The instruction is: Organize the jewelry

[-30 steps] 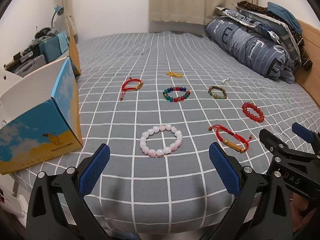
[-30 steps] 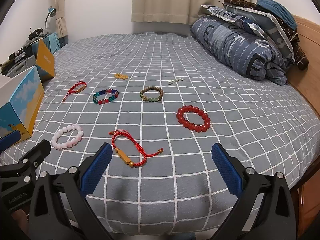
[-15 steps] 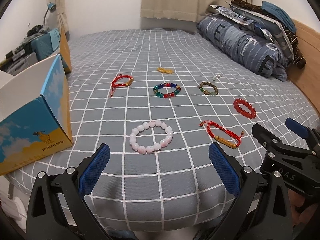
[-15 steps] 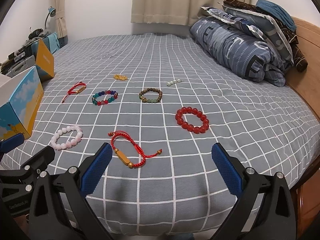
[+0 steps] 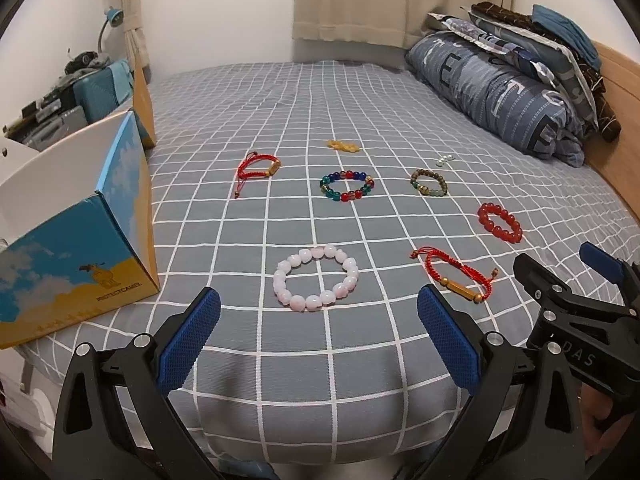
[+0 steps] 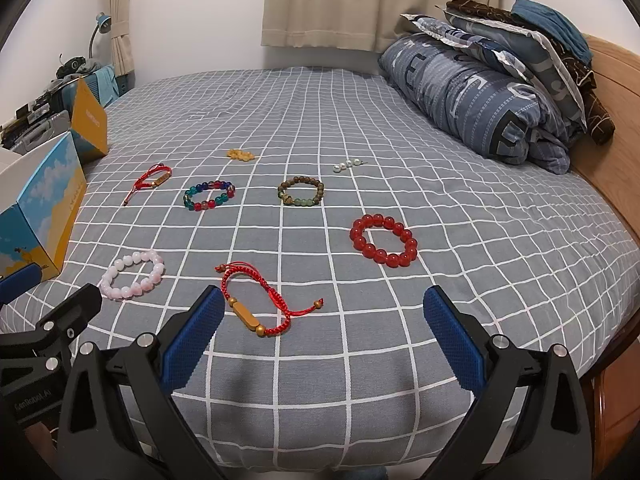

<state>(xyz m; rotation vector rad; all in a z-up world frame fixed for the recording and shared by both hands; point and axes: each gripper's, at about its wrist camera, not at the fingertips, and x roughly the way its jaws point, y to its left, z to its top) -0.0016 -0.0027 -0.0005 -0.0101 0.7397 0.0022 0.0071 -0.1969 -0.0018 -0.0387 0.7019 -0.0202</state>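
Observation:
Several bracelets lie on a grey checked bed. Nearest are a pink bead bracelet (image 5: 315, 279) (image 6: 133, 275) and a red cord bracelet with a gold tube (image 5: 456, 273) (image 6: 259, 301). Farther are a red bead bracelet (image 5: 500, 222) (image 6: 384, 240), a multicolour bead bracelet (image 5: 347, 185) (image 6: 209, 195), a brown bead bracelet (image 5: 428, 182) (image 6: 301, 191), a second red cord bracelet (image 5: 257, 168) (image 6: 152, 178), an amber piece (image 5: 343, 145) (image 6: 240, 155) and white pearls (image 5: 445, 159) (image 6: 348, 165). My left gripper (image 5: 318, 338) is open and empty before the pink bracelet. My right gripper (image 6: 322, 338) is open and empty near the red cord bracelet.
An open blue and yellow box (image 5: 76, 236) (image 6: 38, 208) stands at the bed's left edge, an orange box (image 6: 89, 122) behind it. Folded bedding and pillows (image 6: 488, 88) are piled at the far right by a wooden headboard (image 6: 612, 128). Clutter sits on a shelf at left (image 5: 68, 92).
Both grippers have shifted slightly over the bed's front edge, so the view of the bracelets has moved a little. Both stay open and empty. No bracelet has moved.

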